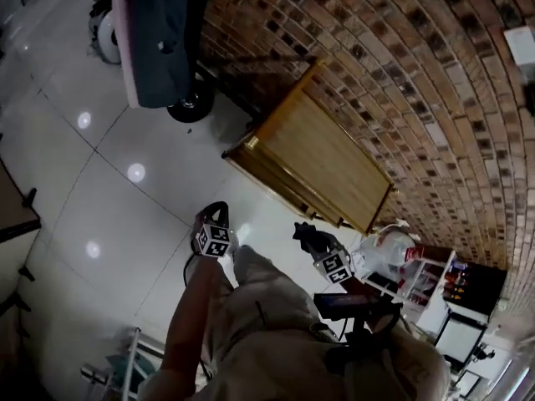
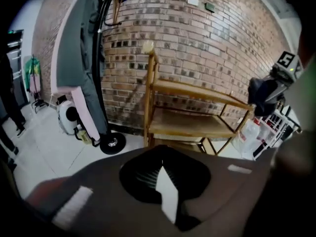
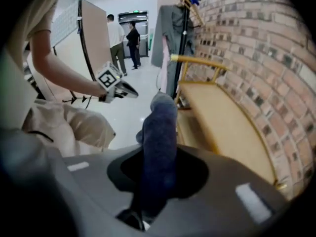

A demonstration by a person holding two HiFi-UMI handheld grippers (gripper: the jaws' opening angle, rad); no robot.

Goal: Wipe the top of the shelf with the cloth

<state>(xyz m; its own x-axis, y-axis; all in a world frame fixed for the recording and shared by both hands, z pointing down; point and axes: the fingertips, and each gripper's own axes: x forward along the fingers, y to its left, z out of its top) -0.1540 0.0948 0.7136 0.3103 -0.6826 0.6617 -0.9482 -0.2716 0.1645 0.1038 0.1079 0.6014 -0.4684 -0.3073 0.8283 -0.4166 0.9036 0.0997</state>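
The wooden shelf (image 1: 322, 161) stands against the brick wall; its bare top shows in the left gripper view (image 2: 197, 90) and the right gripper view (image 3: 222, 127). My right gripper (image 1: 322, 249) hangs in front of the shelf's near end, shut on a dark blue-grey cloth (image 3: 159, 142) that sticks up from between its jaws (image 3: 153, 181). From the left gripper view, that gripper and the cloth (image 2: 266, 90) float off the shelf's right end, apart from it. My left gripper (image 1: 214, 228) is over the floor, well short of the shelf, its jaws (image 2: 163, 174) together and holding nothing.
A coat stand with a grey coat (image 1: 159, 32) and a wheeled base (image 1: 191, 105) is left of the shelf. A clear plastic bag (image 1: 386, 253) and a white wire rack (image 1: 426, 286) sit at the shelf's right end. Two people (image 3: 123, 38) stand far down the hall.
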